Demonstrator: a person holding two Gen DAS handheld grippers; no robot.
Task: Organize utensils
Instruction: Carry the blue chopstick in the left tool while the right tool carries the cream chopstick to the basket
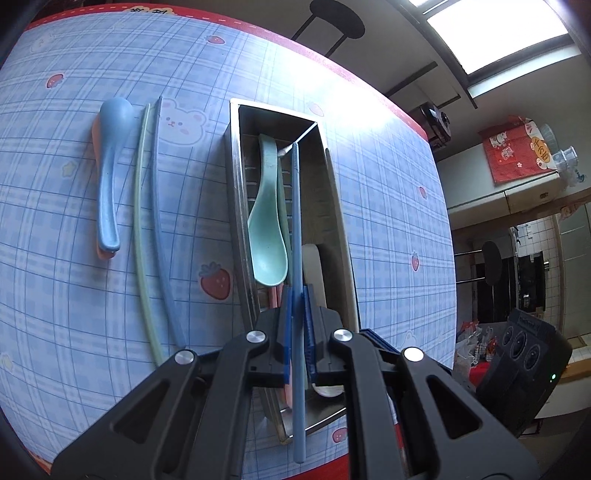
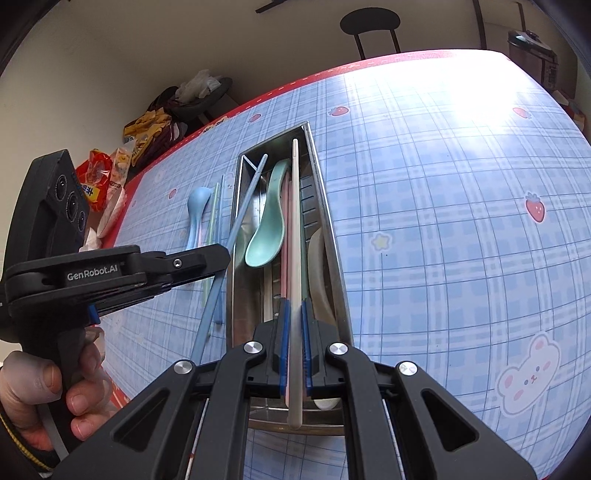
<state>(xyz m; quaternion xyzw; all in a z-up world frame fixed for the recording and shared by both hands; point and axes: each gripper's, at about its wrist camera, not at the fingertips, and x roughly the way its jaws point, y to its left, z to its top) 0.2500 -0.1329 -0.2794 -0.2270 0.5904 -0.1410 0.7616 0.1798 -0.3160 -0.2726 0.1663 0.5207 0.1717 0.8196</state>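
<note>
Room: pale walls, a bright window, a black round-seated chair [image 2: 370,17] beyond the tabletop's far edge, snack packets [image 2: 96,180] heaped off its left edge.

Tabletop [image 2: 443,221]: blue plaid cloth with strawberry and bear prints, red border.

Steel tray [image 1: 233,192]: long, rectangular, set lengthwise near the tabletop's middle. Contents: one mint green spoon [image 1: 266,229], bowl up, handle pointing to the far end; one white spoon [image 1: 314,266] by the right wall; pink and cream chopsticks on the floor of the tray, partly covered.

Left gripper [image 1: 297,295]: closed on a blue chopstick [image 1: 295,221], which slants over the tray, its far tip near the tray's far end, its near end sticking out behind the jaws.

Right gripper [image 2: 294,310]: closed on a white chopstick [image 2: 294,240], held lengthwise above the tray's right half.

Loose on the cloth, left of the tray and apart from it: one blue spoon [image 1: 110,158], bowl down, lying over a pink one; one pale green chopstick [image 1: 138,221] and one further blue chopstick [image 1: 160,229], side by side.
</note>
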